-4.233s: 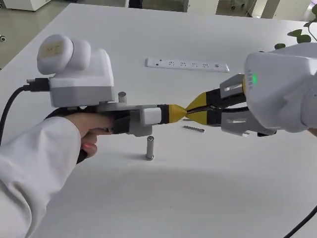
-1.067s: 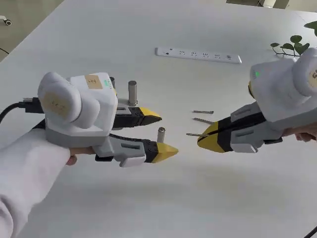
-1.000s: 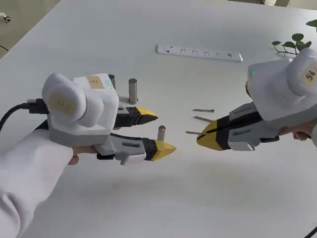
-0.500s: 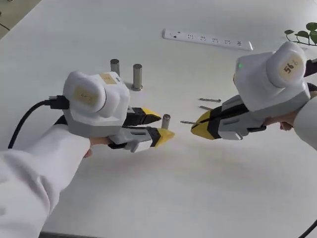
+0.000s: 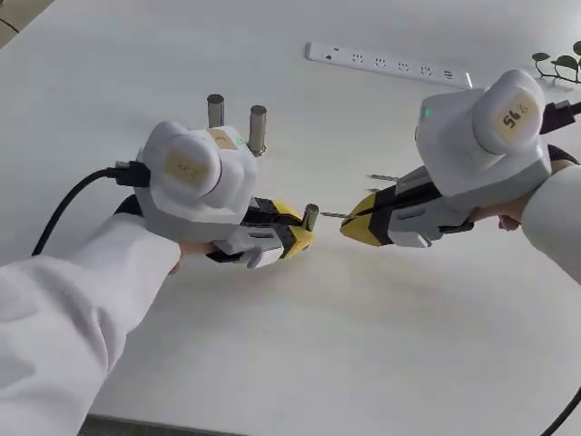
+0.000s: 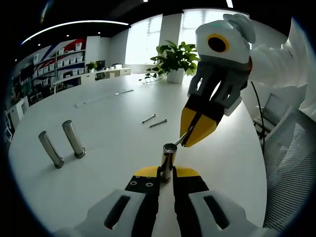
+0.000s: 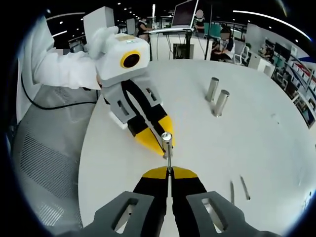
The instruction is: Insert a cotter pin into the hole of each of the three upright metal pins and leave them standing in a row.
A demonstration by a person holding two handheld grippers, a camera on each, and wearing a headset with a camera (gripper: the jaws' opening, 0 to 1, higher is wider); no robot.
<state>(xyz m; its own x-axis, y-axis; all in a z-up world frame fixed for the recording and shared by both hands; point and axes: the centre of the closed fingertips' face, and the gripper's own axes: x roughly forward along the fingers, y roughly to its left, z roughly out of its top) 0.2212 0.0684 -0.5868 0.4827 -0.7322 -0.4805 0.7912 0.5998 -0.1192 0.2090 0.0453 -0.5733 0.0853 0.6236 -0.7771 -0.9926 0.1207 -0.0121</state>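
Jaws of the left gripper (image 6: 167, 173) are closed on the lower part of one upright metal pin (image 6: 168, 158), which stands on the bench (image 5: 272, 345) at the centre of the head view. The right gripper (image 7: 169, 172) has its jaws pinched shut on a thin cotter pin (image 7: 169, 160). The cotter pin's free end reaches the metal pin just below its top. Whether the tip has entered the hole I cannot tell.

The step in hand looks like threading this cotter pin. To do it well, the left jaws should hold the metal pin steady and vertical, with the hole turned squarely toward the right gripper. The cotter pin should travel straight along the hole's axis, level with the bench. It should be pushed gently, since a thin pin held by one end can bend or swivel in the jaws if it catches the rim.

Two other metal pins (image 5: 215, 109) stand side by side at the upper left of the head view. Spare cotter pins (image 6: 148, 118) lie flat above centre in the left gripper view.
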